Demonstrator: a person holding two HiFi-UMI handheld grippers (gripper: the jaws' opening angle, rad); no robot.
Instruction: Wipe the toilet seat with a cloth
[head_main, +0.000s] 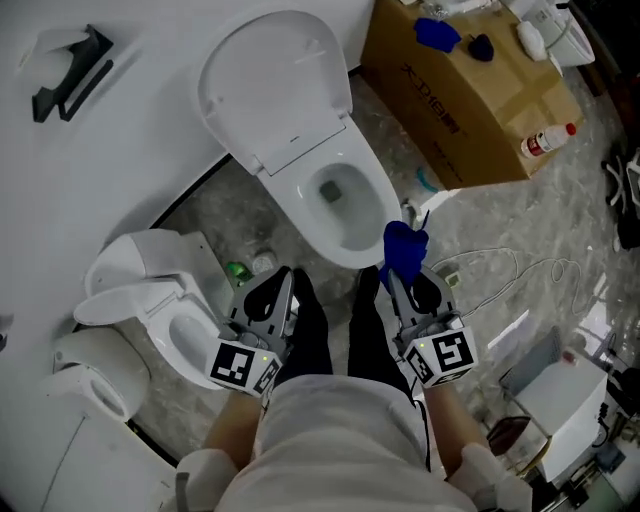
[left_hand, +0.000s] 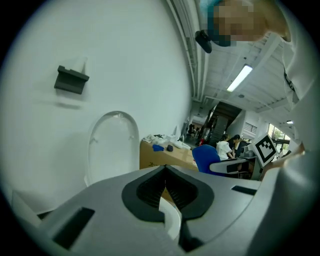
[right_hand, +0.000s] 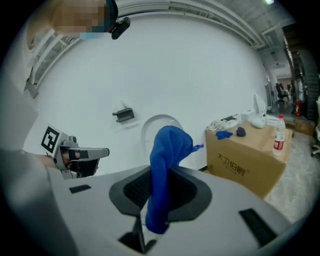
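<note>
My right gripper (right_hand: 160, 192) clamps a bunched blue cloth (right_hand: 169, 147); left gripper (left_hand: 165, 186) closed, empty. I would press the cloth flat along the white toilet seat's (head_main: 297, 213) near rim.

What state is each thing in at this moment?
Right gripper: shut on the blue cloth.
Left gripper: shut, empty.
Blue cloth: bunched, sticking up from the gripper.
Toilet lid: raised.
Bottle: upright, capped, on the cardboard box.
</note>
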